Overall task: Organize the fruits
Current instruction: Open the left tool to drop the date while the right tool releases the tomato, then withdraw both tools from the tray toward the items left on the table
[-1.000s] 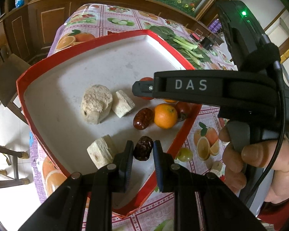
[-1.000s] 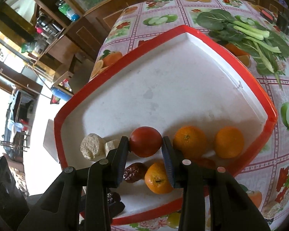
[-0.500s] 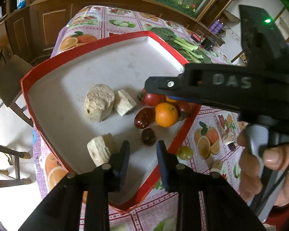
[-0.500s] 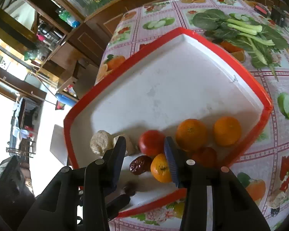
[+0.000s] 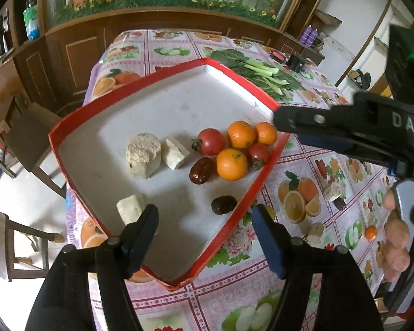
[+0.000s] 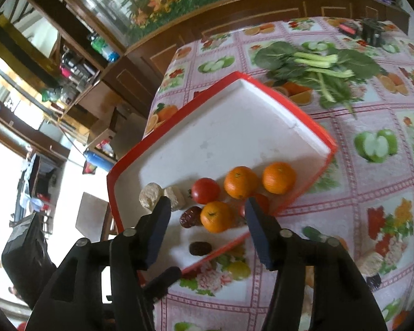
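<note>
Release and withdrawal, both hands; fruit going into the red-rimmed tray [image 5: 69, 171]

- My left gripper [image 5: 204, 220]: jaws have just been opening and stand apart with nothing between the pads; the dark date [image 5: 223, 205] lies free on the white tray floor ahead of them, near the red rim
- My right gripper [image 6: 207, 215]: jaws have just been opening, also empty; the large tomato [image 6: 206, 190] sits loose in the tray beyond the tips, touching the other fruit
- Fruit cluster, right side of tray: three oranges [image 5: 231, 164], a smaller tomato [image 5: 259, 153], a second reddish date [image 5: 201, 170], all packed close
- Pale spongy blocks [image 5: 143, 155]: two beside the cluster, one apart near my left fingertip [image 5: 143, 220]; not fruit, as far as I can judge
- Still out on the tablecloth [image 5: 303, 248]: a small green fruit [image 6: 238, 270] just outside the tray rim, a tiny orange [image 5: 370, 232] near my right hand [image 5: 400, 237], plus a dark piece and pale bits I cannot name
- Leafy greens [image 6: 317, 66] beyond the tray, well apart

Handling note: I should lift both grippers straight clear with jaws wide so neither pad nudges the round fruit, which would roll easily; the green fruit by the rim looks like the nearest next pick, best taken across its middle with a light squeeze
</note>
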